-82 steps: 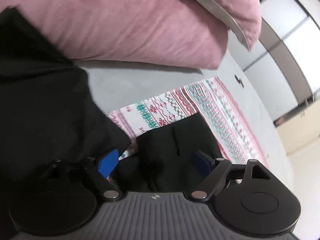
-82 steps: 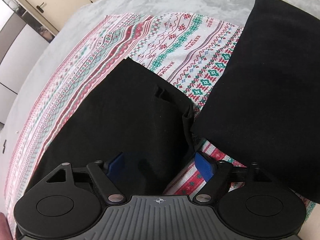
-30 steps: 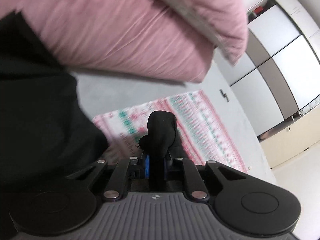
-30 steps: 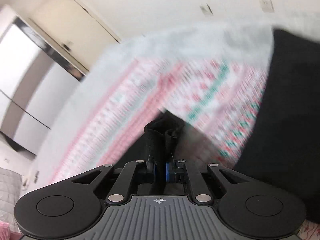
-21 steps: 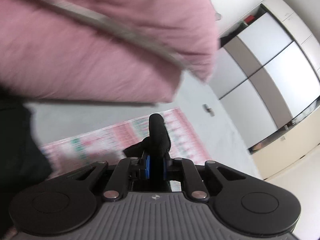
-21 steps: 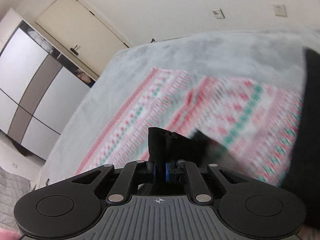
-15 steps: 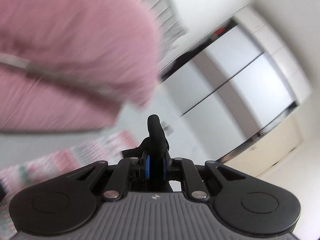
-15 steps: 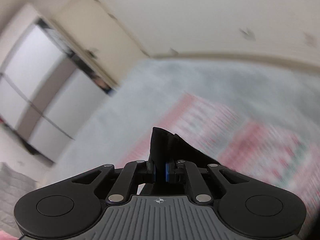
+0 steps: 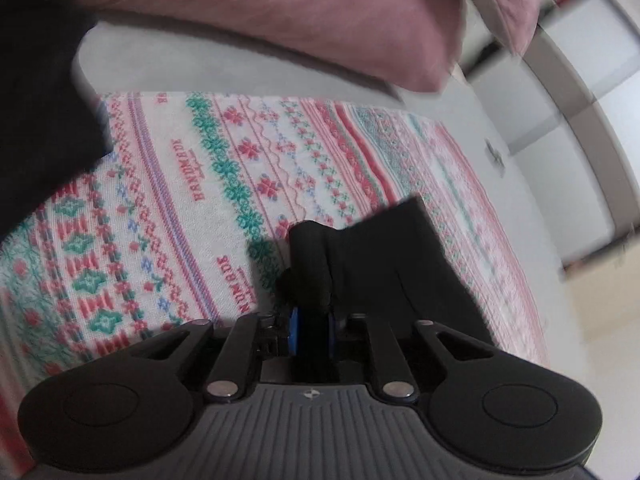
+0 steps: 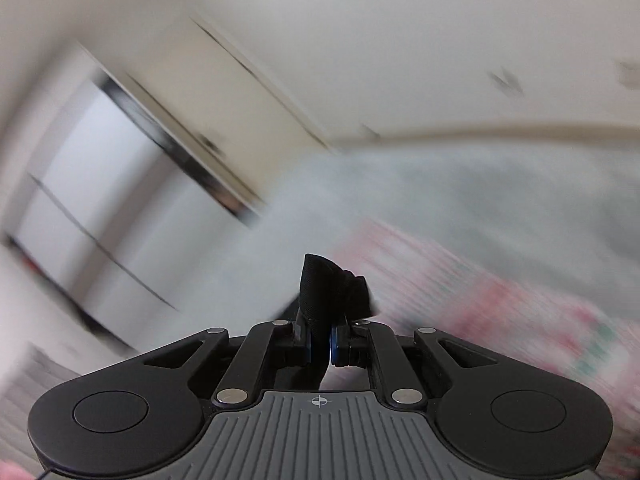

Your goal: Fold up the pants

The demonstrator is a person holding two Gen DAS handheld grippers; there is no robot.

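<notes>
a bed covered in grey fleece [image 9: 224, 62] is seen, with a patterned red, green and white knitted blanket [image 9: 180, 184] spread over it, a pink pillow [image 9: 288, 12] at its head and white wardrobe doors [image 10: 100, 208] behind. a second dark cloth [image 9: 36, 92] lies at the left edge of the left wrist view.

the black pants [image 9: 384, 264] lie partly on the blanket, just ahead of the left tool [image 9: 311, 330], and one bunched edge is pinched between its narrow blue pads. the jaws of the left tool have just been opening a little, yet fabric is still seen gripped between them. the right tool [image 10: 320, 344] is closed tight on another black fold of the pants [image 10: 324, 292], which stands up above its pads; the rest of that view is blurred.

the fabric is judged soft, light and limp: it will sag and drag between the two holds, and thin layers could slip from a loosened pinch. hold is best taken at the thicker hem or waistband edge, both layers together, with the two grips kept apart so the cloth is laid flat.
</notes>
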